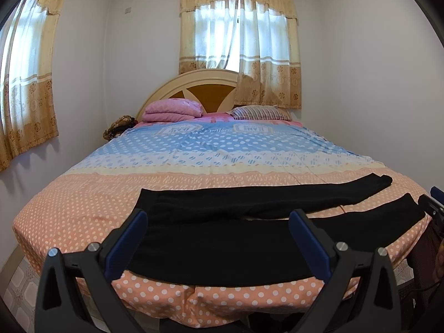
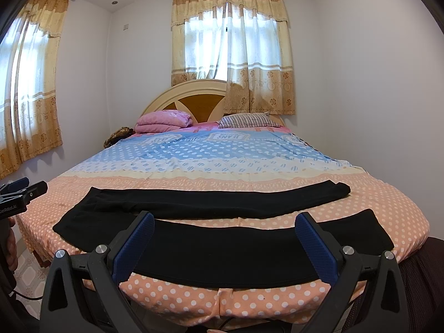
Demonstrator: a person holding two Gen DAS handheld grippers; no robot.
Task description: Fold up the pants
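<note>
The black pants (image 1: 230, 249) lie spread flat across the foot of the bed (image 1: 83, 194), legs parted and running to the right, laid out ready for a first fold. Left gripper (image 1: 217, 219) and right gripper (image 2: 224, 222) hover above them, jaws wide apart, holding nothing.

Both wrist views face the bed (image 1: 83, 194) headward.

Left gripper (image 1: 217, 222) level, jaws spread wide, blue pads (image 1: 126, 245) facing inward, right gripper (image 2: 224, 224) alongside, likewise spread, nothing gripped
</note>
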